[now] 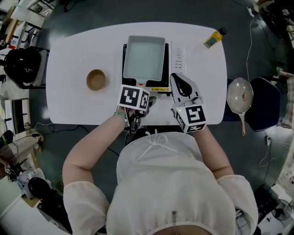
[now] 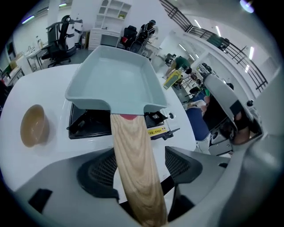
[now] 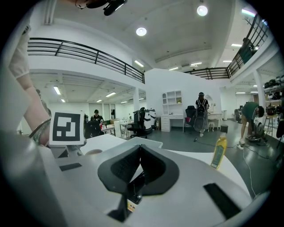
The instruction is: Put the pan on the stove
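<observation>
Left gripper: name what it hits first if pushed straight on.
Likely the body of the pale blue-grey rectangular pan on the black stove: the left gripper has open jaws straddling the pan's light wooden handle, which leads straight there.

We are in a big open-plan office or lab hall: a mezzanine railing (image 3: 88,55) runs overhead under round ceiling lights (image 3: 141,31), with office chairs (image 3: 142,120), white shelves (image 3: 172,98) and our white desk (image 1: 69,59) on dark floor (image 1: 138,11).

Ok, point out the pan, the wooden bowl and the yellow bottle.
pan (image 1: 144,58): head view, bare inner floor.
wooden bowl (image 1: 96,79): head view, its middle.
yellow bottle (image 1: 212,41): head view, its body.
</observation>
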The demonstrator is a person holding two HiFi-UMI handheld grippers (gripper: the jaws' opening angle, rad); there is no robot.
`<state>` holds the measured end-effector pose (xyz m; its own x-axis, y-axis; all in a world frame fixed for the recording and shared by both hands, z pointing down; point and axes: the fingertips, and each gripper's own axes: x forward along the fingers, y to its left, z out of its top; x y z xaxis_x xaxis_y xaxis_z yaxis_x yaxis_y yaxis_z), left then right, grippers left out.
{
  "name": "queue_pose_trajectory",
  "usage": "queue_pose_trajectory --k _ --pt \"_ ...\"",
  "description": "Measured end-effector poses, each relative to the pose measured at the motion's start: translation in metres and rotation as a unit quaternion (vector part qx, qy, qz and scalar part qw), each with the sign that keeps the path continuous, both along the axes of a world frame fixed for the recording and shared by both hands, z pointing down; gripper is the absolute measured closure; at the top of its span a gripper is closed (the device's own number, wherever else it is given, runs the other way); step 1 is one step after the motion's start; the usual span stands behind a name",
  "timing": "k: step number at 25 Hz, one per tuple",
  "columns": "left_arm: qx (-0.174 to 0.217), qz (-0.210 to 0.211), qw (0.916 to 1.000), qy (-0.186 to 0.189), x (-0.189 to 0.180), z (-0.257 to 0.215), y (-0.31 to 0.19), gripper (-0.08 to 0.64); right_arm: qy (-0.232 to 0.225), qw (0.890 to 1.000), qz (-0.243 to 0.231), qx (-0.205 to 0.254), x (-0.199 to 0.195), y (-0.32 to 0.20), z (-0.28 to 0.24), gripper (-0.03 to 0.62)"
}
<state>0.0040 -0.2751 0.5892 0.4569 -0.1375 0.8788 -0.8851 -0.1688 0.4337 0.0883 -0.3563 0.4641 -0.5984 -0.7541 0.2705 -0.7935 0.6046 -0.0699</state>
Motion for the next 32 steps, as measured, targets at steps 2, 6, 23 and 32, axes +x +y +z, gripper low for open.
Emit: queue_pose_trajectory --k 2,6,23,32 --pt "0.021 0.009 0.9997 0.006 0.001 -0.011 0.001 0.227 0.003 1.0 0.009 0.004 -0.002 0.008 -0.003 0.588" --pt "0.055 0.051 0.9971 0.007 -0.003 -0.031 0.007 0.222 0.009 0.999 0.027 0.015 -0.009 0.028 -0.013 0.588" --pt "0.315 0.085 0.945 -0.024 -0.06 -0.136 0.046 0.54 0.022 0.991 0.099 0.092 -0.02 0.125 -0.069 0.588" --pt "0.48 0.047 0.8723 0.077 -0.082 -0.198 0.073 0.54 0.033 0.988 0.087 0.126 -0.029 0.16 -0.09 0.588"
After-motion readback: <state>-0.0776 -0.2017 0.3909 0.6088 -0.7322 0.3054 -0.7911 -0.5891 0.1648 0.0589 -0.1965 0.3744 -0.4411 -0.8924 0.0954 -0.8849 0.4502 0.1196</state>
